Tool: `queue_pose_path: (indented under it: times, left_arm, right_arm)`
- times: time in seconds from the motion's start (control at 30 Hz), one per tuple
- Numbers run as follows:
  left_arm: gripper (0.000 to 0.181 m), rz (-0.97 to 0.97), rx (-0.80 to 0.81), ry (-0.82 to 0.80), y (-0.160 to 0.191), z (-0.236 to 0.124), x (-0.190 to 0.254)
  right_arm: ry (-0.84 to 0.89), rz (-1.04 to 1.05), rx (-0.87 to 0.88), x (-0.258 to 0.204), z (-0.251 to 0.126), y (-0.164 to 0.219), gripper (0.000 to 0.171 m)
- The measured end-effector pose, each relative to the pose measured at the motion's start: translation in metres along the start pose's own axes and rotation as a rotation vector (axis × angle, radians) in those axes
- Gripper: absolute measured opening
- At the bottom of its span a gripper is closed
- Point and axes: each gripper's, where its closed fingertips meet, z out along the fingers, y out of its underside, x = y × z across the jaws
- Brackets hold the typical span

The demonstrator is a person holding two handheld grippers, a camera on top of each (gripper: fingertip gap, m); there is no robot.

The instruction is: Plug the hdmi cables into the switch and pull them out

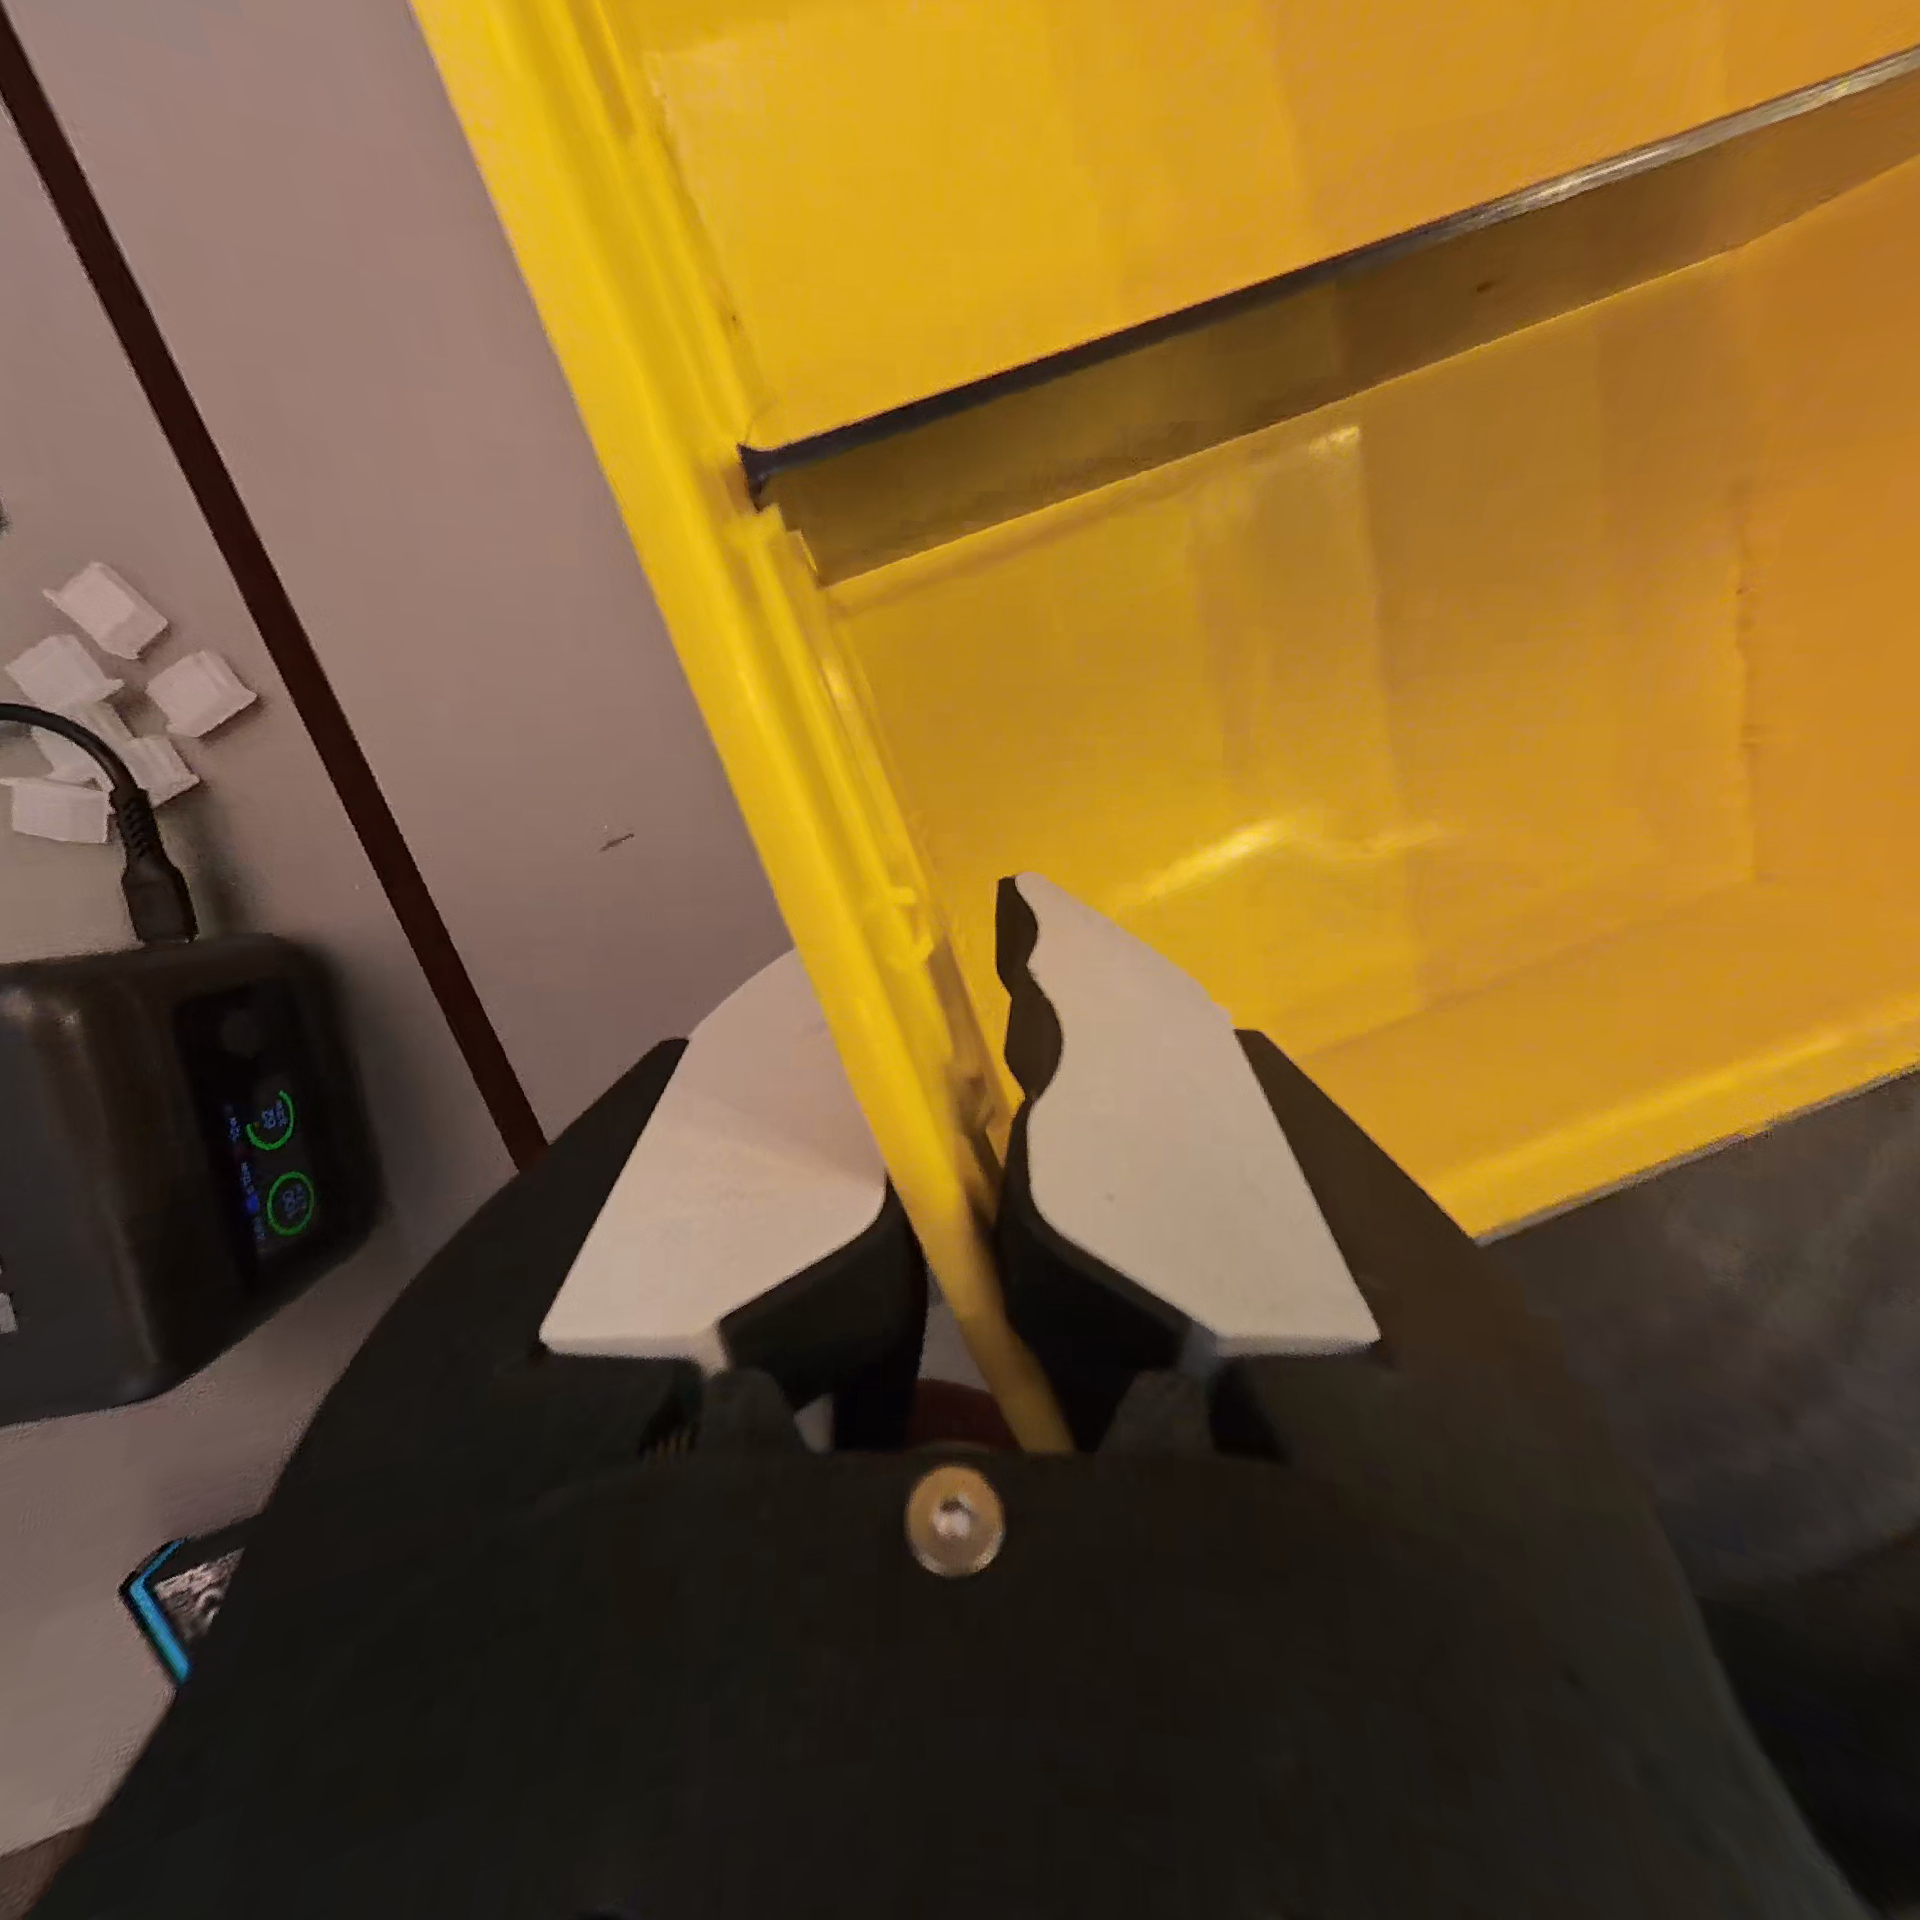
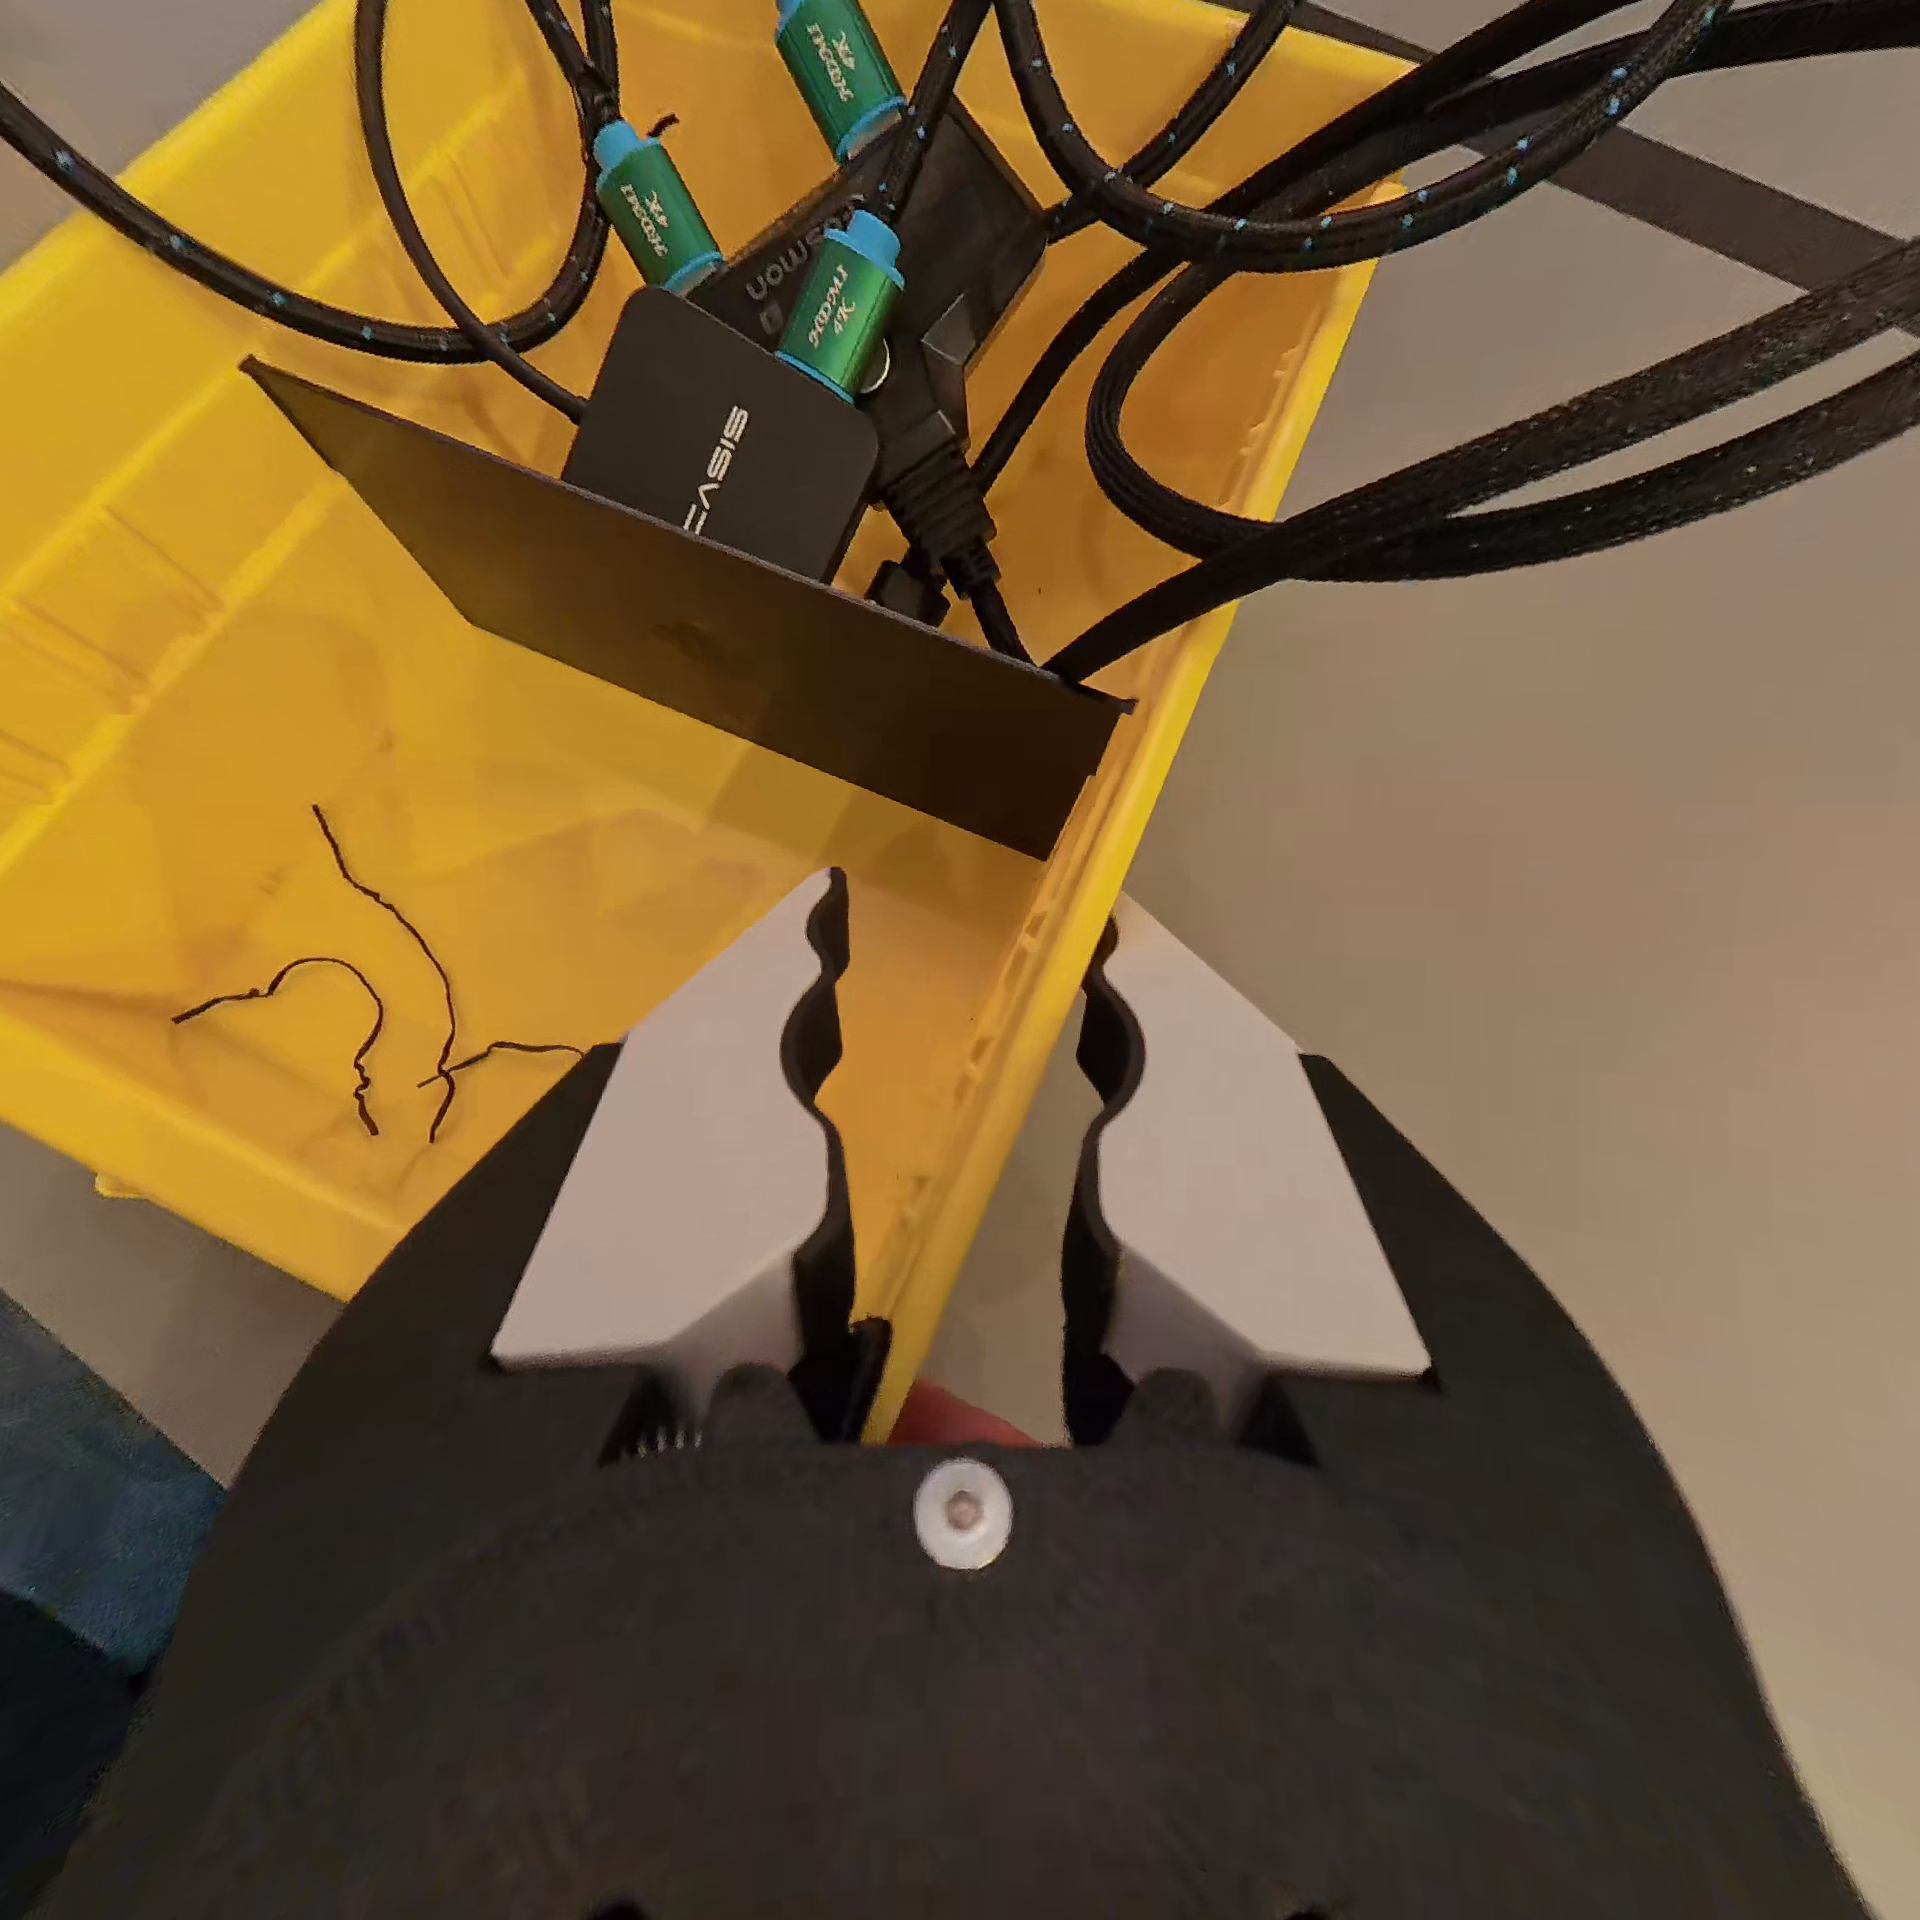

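left gripper [image 1: 951,1049] has its jaws clamped on the rim of the yellow plastic bin [image 1: 1299,727], black divider [image 1: 1299,343] inside, black power bank [image 1: 177,1164] off left on the table [image 1: 499,675].

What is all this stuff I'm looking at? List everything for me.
Bin: one, yellow, on the pale table, both grippers at its walls.
Divider: one, black, across the bin.
Switch: one flat black box, beyond the divider.
HDMI plugs: three, green and blue, by the switch.
Cables: several, black braided, looping over the bin.
Threads: few, dark, on the bin floor.
Device with screen: one, black, table left.
Left hand-held gripper: shut on the bin wall.
Right hand-held gripper: open, straddling the wall.
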Motion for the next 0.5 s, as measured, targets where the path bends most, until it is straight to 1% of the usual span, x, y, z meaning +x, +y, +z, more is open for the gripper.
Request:
queue_pose_path:
  times: [0.13,0.23,0.3,0.4,0.5]
  left_arm:
    - [0.011,-0.020,0.091,0.006,-0.006,-0.007,0.003]
    - [0.011,-0.019,0.168,-0.003,-0.014,-0.022,0.005]
    - [0.011,-0.031,0.228,-0.009,-0.020,-0.036,0.008]
    - [0.011,-0.042,0.321,-0.008,-0.028,-0.058,0.011]
    - [0.011,-0.012,0.407,-0.024,-0.035,-0.089,0.018]
  right_arm:
    - [-0.038,-0.007,0.045,-0.042,0.023,-0.021,0.046]
    - [-0.091,-0.024,0.077,-0.083,0.041,-0.038,0.057]
    - [-0.137,-0.033,0.099,-0.112,0.053,-0.049,0.067]
    - [-0.188,-0.054,0.107,-0.154,0.072,-0.066,0.076]
    - [-0.252,-0.107,0.113,-0.202,0.091,-0.082,0.088]
